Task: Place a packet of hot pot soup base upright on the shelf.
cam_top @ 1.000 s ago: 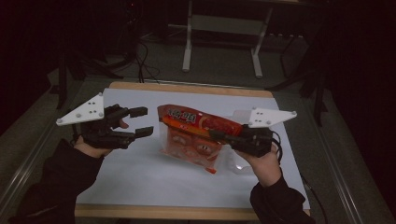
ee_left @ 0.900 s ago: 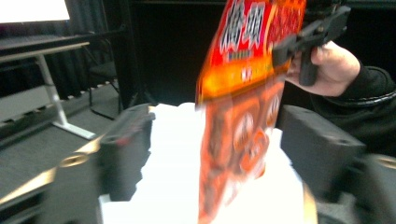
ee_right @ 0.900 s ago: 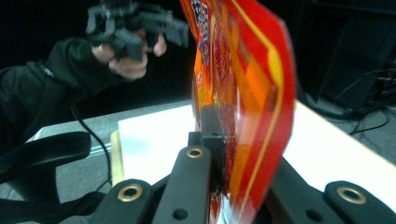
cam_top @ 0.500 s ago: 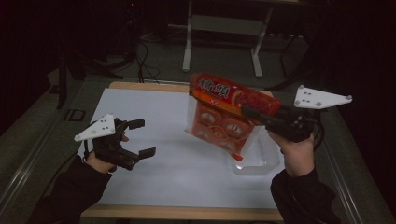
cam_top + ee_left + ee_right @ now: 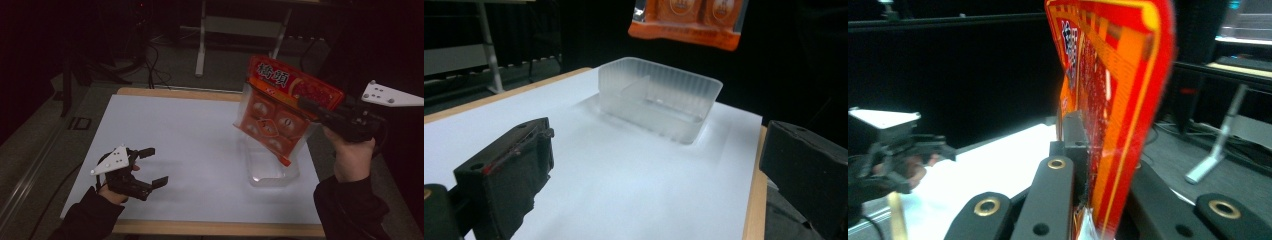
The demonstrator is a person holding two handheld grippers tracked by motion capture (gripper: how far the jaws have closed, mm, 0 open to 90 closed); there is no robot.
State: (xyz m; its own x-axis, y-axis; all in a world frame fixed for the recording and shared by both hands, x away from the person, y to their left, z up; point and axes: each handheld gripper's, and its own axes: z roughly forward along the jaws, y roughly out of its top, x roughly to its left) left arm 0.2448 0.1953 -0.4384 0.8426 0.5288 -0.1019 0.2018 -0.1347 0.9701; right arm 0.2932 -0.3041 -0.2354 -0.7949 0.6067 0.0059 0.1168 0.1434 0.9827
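1. The right gripper (image 5: 311, 106) is raised over the right edge of the worktop (image 5: 190, 135), its jaws pinched on the red header of an orange snack bag (image 5: 280, 112), so the bag hangs in the air, tilted, clear of the surface.
2. In the right gripper view the jaws close on the bag's edge (image 5: 1108, 125), which stands upright between them, red and orange with yellow lines.
3. The bag's header carries large white characters, seemingly "橋頭"; below them the clear front shows round wrapped pieces, each with a small mark too small to read. A dark red picture panel sits at the header's right end.
4. A clear plastic tray (image 5: 272, 167) rests on the white sheet near the worktop's right edge, below the lower end of the bag and apart from it. In the left gripper view the tray (image 5: 659, 97) shows ribbed walls and an inner divider, with the bag's bottom edge (image 5: 686, 22) hanging above it.
5. The left gripper (image 5: 152, 167) sits low near the worktop's front left corner, jaws spread wide and holding nothing, pointing across the sheet toward the tray.
6. The worktop's wooden rim shows along the front and far edges.
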